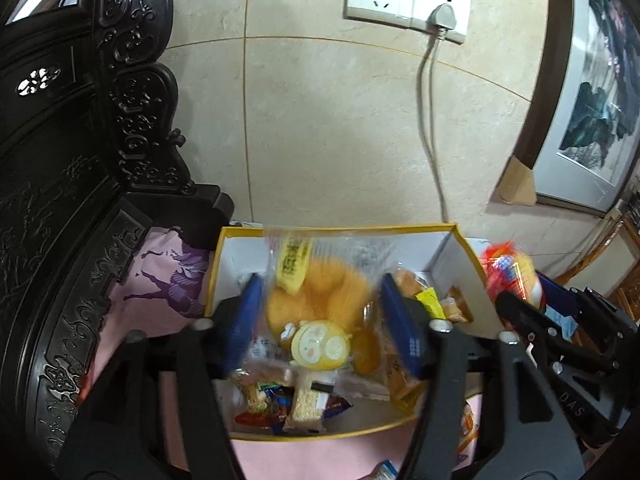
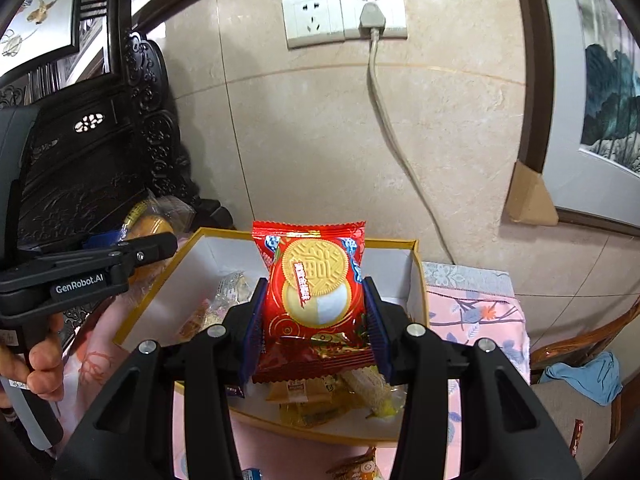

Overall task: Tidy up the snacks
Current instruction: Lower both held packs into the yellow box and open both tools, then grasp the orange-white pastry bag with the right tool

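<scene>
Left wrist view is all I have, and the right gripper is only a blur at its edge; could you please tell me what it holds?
Observer: A red biscuit packet, upright, clamped by its sides between the pads of the right gripper.
Operator: Thank you. Where is it relative to the box?
Observer: It is held over the open box, not yet lying among the snacks inside.
Operator: Is anything lying further out on that side?
Observer: Yes, a blue cloth lies on a wooden chair to the right.
</scene>
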Demonstrator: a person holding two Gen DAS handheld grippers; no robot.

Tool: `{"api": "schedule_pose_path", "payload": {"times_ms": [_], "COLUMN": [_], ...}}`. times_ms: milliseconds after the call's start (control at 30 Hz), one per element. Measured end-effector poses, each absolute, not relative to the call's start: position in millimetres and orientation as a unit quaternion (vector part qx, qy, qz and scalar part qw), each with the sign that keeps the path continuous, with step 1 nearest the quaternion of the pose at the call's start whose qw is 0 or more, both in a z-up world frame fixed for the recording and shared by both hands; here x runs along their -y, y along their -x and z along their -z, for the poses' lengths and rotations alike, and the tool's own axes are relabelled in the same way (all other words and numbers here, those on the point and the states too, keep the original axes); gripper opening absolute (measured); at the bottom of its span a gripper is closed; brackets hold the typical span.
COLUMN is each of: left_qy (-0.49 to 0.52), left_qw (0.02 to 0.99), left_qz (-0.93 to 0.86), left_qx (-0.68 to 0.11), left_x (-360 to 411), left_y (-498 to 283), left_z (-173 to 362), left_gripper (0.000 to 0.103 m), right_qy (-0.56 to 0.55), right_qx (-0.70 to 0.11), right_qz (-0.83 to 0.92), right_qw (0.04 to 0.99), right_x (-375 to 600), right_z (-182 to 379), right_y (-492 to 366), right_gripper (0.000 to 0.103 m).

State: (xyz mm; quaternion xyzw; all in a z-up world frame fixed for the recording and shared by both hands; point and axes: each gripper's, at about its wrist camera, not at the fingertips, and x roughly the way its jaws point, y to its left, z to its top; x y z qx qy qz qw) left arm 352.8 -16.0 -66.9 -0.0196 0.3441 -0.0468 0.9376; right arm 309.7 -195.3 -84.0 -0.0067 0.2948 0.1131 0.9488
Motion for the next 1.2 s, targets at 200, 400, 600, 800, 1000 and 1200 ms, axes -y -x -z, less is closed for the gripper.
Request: {"api": "schedule_pose_path", "payload": {"times_ms": [200,400,600,800,1000,1200], "left_qy": [0.015,0.019,0.024,0.02,0.015,0.016], "left_qw": [0.946,0.942,0.933,0.913,0.892,0.884], "left_qz": [0.042,0.048,0.05,0.031,0.023,0.011], "left_qx": [-0.323,-0.332,-0.355,-0.405,-0.451,-0.467], "left_x": [13.8,10.5,5.1,0.0,-1.0,-8.1], "left_y": [-342.9,-321.1,-280.4,-236.7,-195.7,-171.6], "left_z": [57.1,58.3,75.9,118.3,149.5,157.1], "left_gripper": [0.088,0.092,0.093,0.095,0.095,0.095], "right_qy": [0.005,0.0,-0.003,-0.013,0.003,0.038], "right_qx": [-0.284,-0.298,-0.337,-0.433,-0.471,-0.478], "right_qz": [-0.098,-0.081,-0.053,-0.051,-0.064,-0.084], "right_qw": [0.954,0.951,0.94,0.9,0.88,0.873], "right_x": [201.6,220.7,248.2,262.0,257.4,242.0], "right_z": [80.5,86.1,116.5,179.5,213.3,230.0], "right_y": [-300.4,-281.5,-247.2,-224.3,-226.0,-253.1], "right_gripper": [0.066,0.066,0.066,0.067,0.081,0.096]}}
